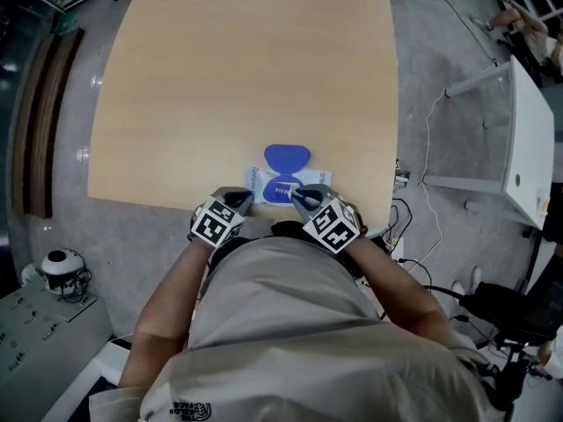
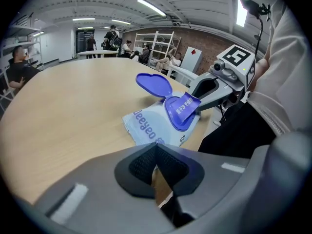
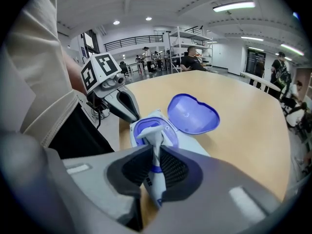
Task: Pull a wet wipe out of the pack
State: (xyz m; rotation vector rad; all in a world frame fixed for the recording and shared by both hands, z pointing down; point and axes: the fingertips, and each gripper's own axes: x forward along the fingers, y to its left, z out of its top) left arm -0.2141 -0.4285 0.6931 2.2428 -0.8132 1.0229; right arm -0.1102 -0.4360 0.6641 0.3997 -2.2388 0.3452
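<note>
A pale blue wet wipe pack (image 1: 286, 183) (image 2: 148, 126) lies at the table's near edge. Its blue heart-shaped lid (image 1: 287, 156) (image 3: 192, 113) is flipped open away from me. My right gripper (image 1: 302, 198) (image 3: 156, 167) is shut on a narrow seal sticker (image 3: 155, 138) lifted from the pack's oval opening (image 3: 146, 128). The sticker (image 2: 187, 106) looks white from below and blue with white print from the left gripper view. My left gripper (image 1: 241, 200) (image 2: 156, 165) is shut with nothing in it, at the pack's near left corner. No wipe shows in the opening.
The wooden table (image 1: 237, 77) stretches away beyond the pack. My body sits right behind both grippers at the table edge. A white desk (image 1: 528, 139) stands to the right, and cables (image 1: 431, 236) lie on the floor. People stand far off in the room.
</note>
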